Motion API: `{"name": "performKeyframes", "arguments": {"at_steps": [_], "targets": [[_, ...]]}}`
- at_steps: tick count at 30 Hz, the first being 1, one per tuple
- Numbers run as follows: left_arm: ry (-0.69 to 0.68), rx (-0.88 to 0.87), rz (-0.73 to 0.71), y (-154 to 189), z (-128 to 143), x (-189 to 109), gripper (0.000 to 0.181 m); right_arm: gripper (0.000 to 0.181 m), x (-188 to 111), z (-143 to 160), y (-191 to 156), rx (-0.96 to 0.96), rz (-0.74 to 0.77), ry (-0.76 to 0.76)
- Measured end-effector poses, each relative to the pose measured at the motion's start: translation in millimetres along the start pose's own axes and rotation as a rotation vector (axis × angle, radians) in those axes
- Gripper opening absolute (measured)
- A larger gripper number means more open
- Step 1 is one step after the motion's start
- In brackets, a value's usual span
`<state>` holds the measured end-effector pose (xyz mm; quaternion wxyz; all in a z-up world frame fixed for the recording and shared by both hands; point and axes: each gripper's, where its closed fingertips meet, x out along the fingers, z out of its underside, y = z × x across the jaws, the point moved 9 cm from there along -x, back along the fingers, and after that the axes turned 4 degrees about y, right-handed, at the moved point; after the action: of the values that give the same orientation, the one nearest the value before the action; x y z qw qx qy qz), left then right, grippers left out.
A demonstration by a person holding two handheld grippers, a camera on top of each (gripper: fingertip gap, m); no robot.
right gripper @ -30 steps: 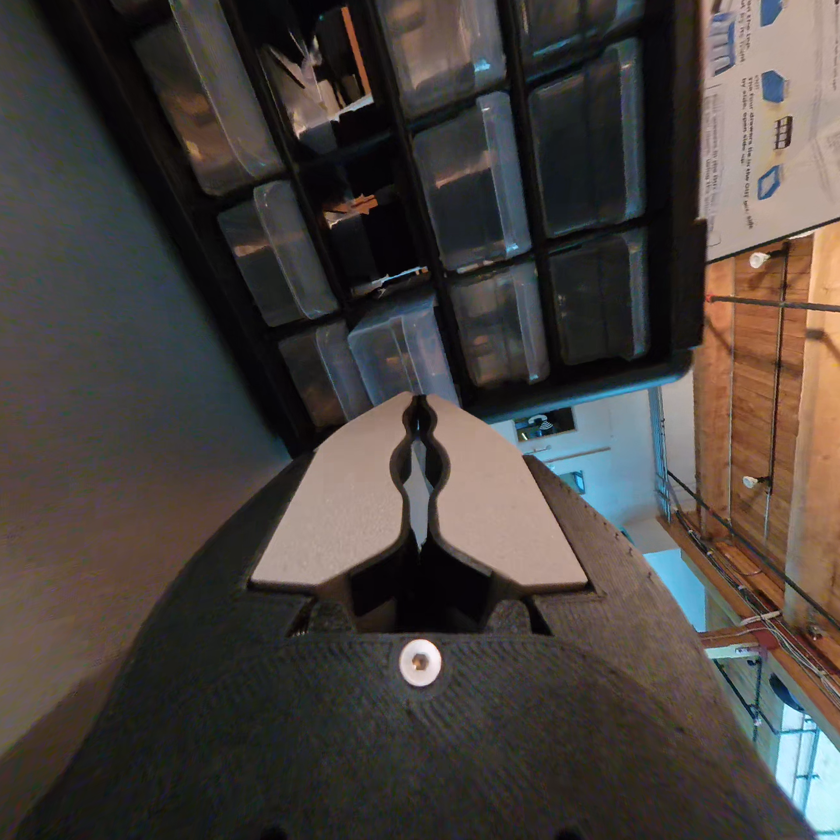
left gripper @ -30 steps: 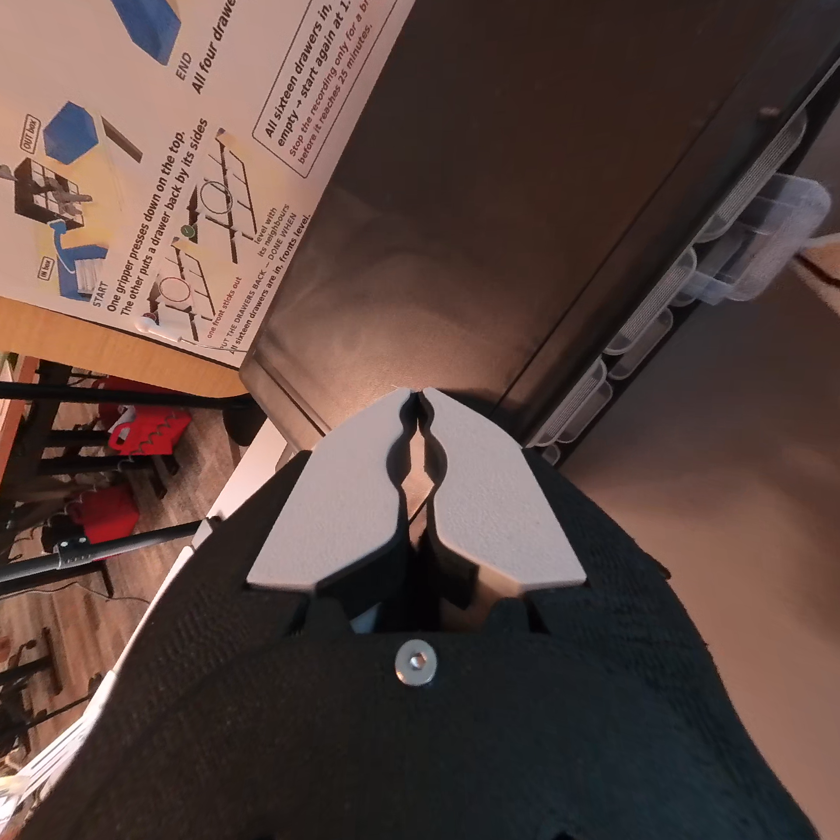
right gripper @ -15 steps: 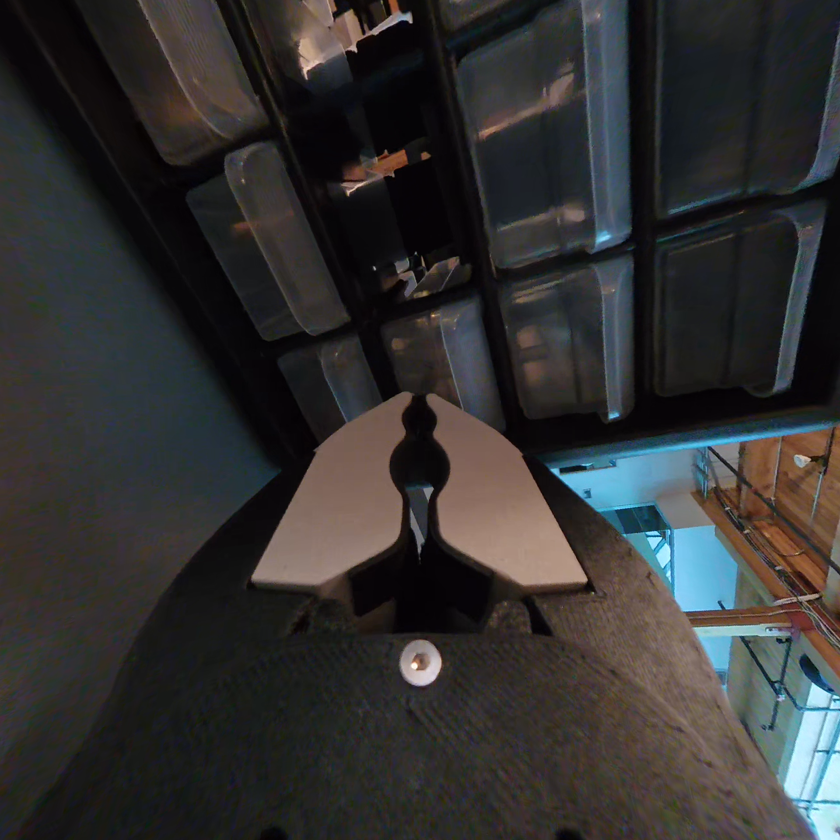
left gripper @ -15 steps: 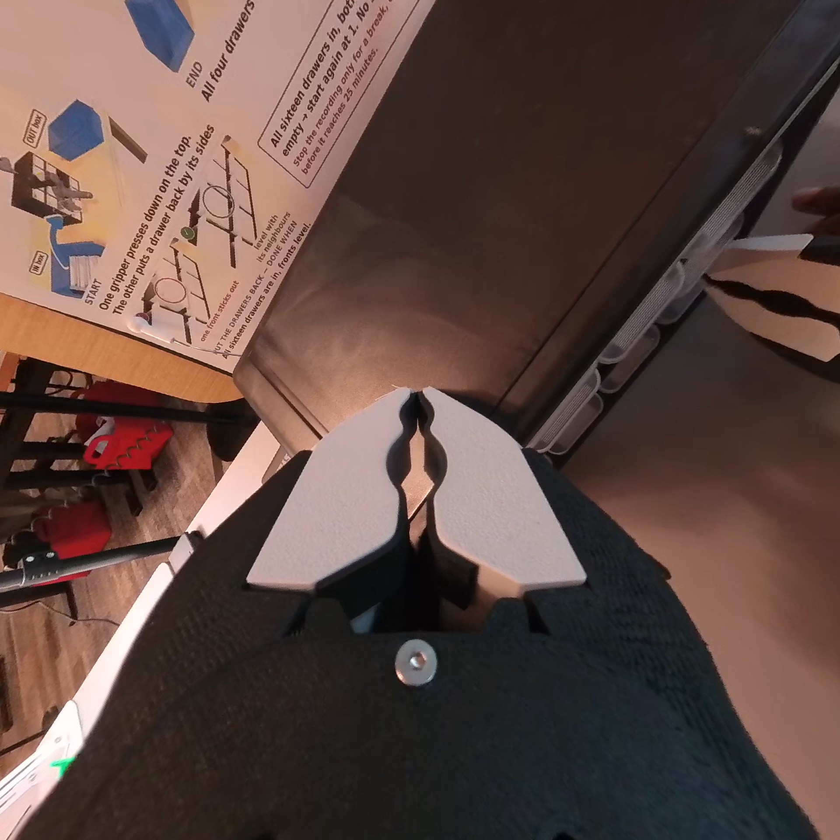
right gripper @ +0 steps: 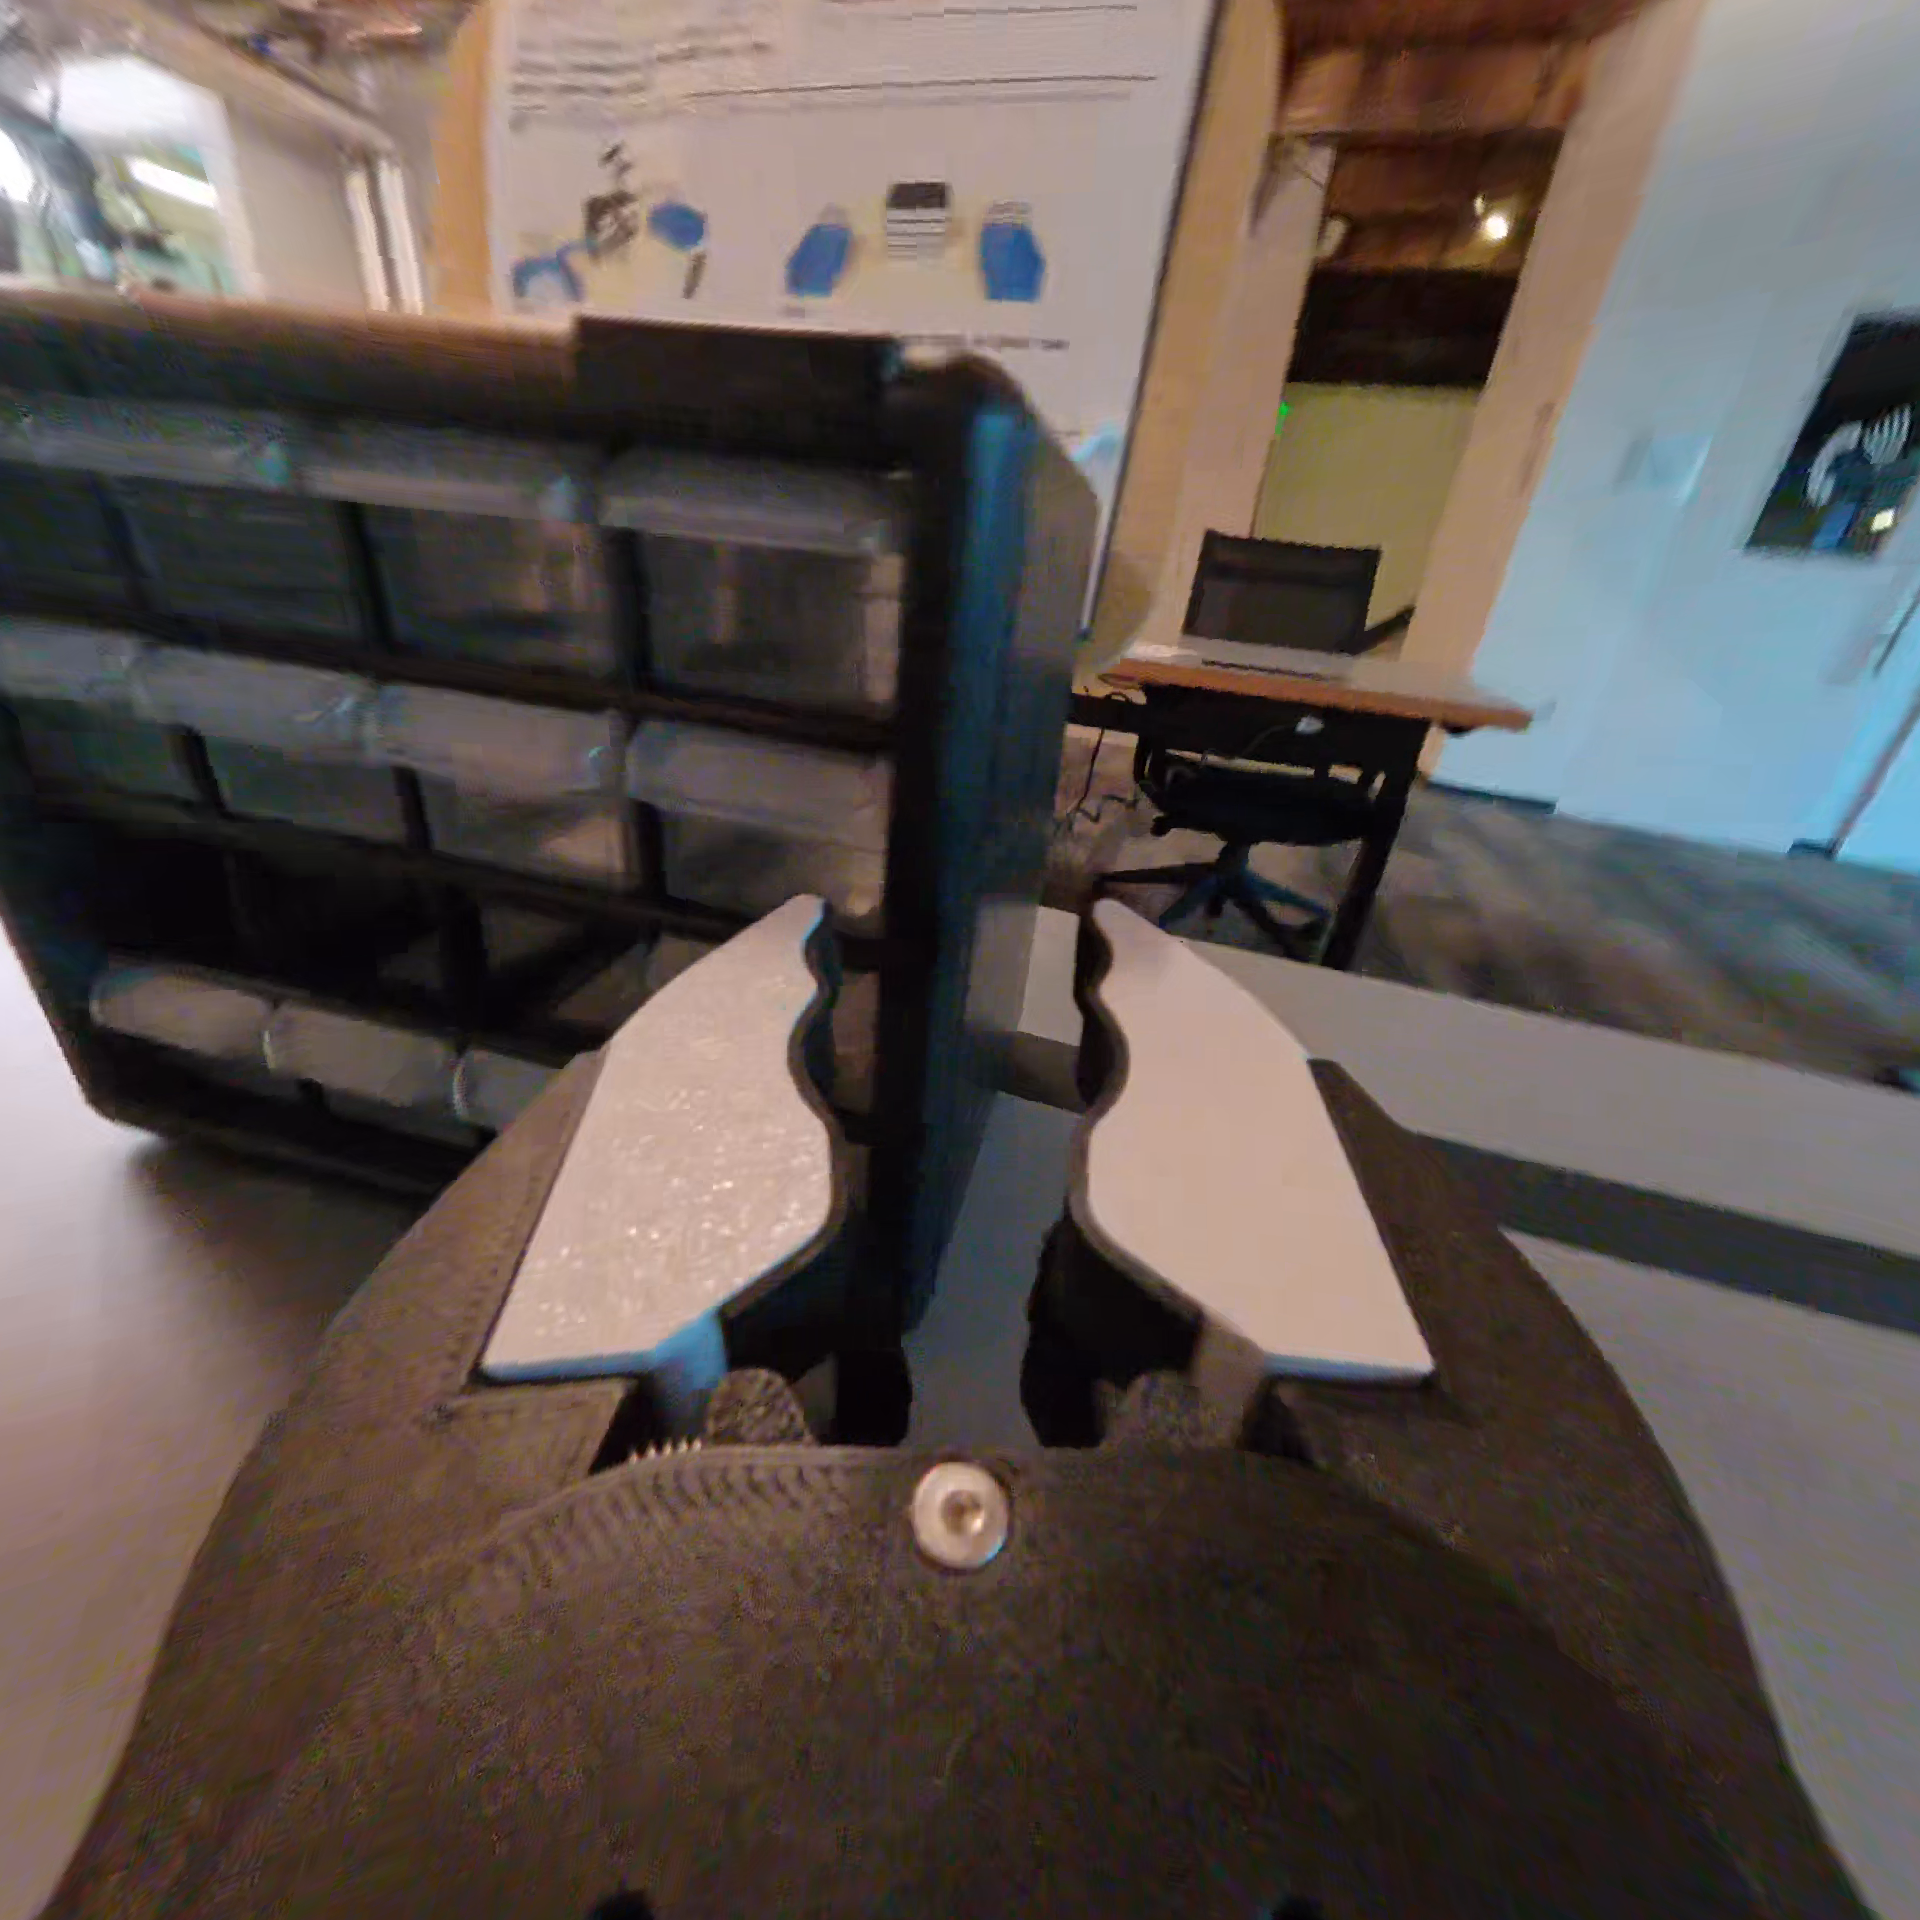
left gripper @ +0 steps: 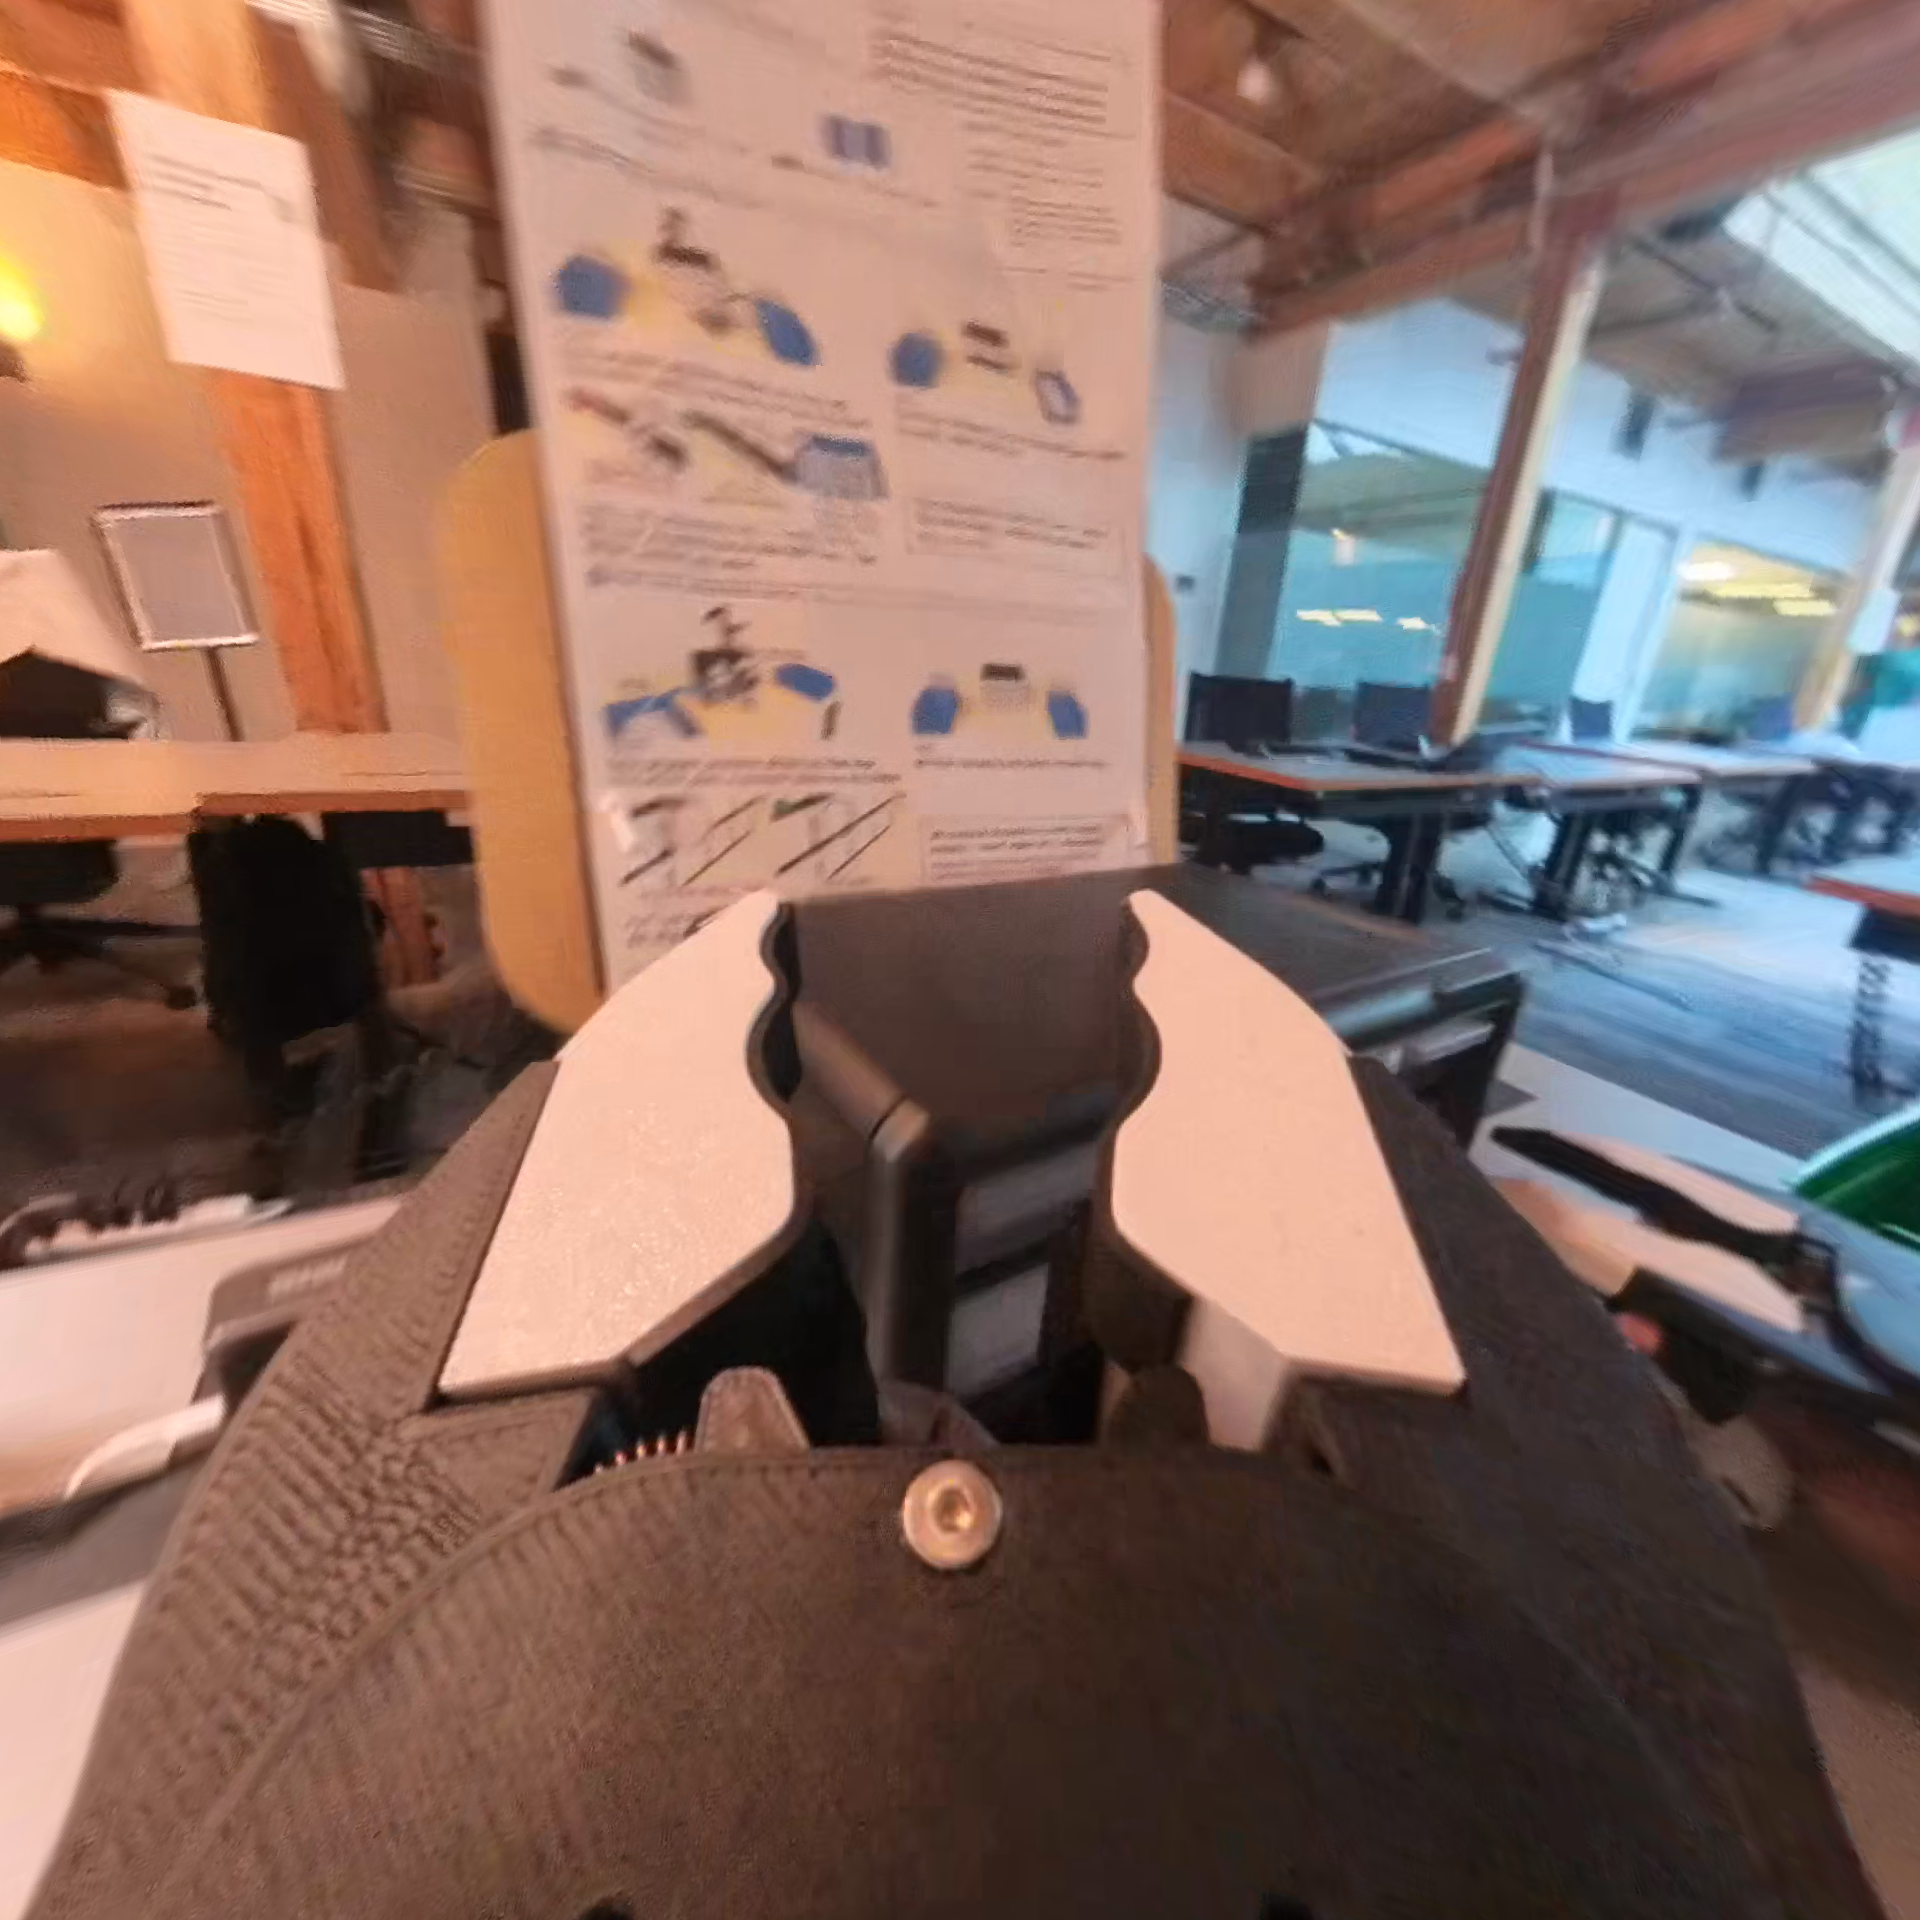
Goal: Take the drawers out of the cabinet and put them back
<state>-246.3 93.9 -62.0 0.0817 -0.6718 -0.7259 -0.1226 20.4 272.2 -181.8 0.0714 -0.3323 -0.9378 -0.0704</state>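
Note:
The black cabinet [right gripper: 966, 623] stands on a grey table, with clear plastic drawers [right gripper: 748, 582] in its upper rows and bottom row. Some slots [right gripper: 343, 914] in the third row look dark and empty. My right gripper [right gripper: 956, 914] is open, its fingers on either side of the cabinet's right front edge, with a gap to each. My left gripper [left gripper: 956, 914] is open above the cabinet's [left gripper: 1351, 966] near left corner. The right gripper [left gripper: 1662, 1236] also shows low at the right of the left wrist view. Both views are blurred.
A white instruction poster [left gripper: 831, 468] stands behind the cabinet and also shows in the right wrist view [right gripper: 831, 156]. The grey table [right gripper: 1662, 1403] runs on to the right. A green object [left gripper: 1860, 1174] lies at the far right. Desks and chairs [right gripper: 1268, 810] stand beyond.
Both grippers have gone from shut to open and have rolled upright. The right one has drawn back from the drawer fronts to the cabinet's right front edge. The left has left the cabinet's top.

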Motion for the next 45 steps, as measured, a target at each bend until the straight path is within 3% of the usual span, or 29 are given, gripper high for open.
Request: {"name": "performKeyframes", "arguments": {"at_steps": [5,12,15,17,28,45], "targets": [[-0.162,0.076,-0.038,-19,81,-22,0.077,0.033,11,-2,-3,-0.08,-0.011,-0.038],[-0.339,0.198,-0.008,-9,123,-13,0.073,0.026,22,-1,-8,-0.116,-0.004,-0.093],[-0.349,0.292,-0.07,-10,132,-13,0.038,0.026,23,-1,-7,-0.114,-0.006,-0.093],[-0.334,0.357,-0.097,-10,135,-14,0.03,0.021,23,-1,-5,-0.121,0.0,-0.098],[-0.454,0.338,-0.116,0,124,-25,0.029,0.02,11,-12,-11,-0.148,0.015,-0.21],[-0.509,0.395,-0.034,42,94,-119,0.03,0.022,-100,-46,-56,-0.249,-0.022,-0.331]]}}
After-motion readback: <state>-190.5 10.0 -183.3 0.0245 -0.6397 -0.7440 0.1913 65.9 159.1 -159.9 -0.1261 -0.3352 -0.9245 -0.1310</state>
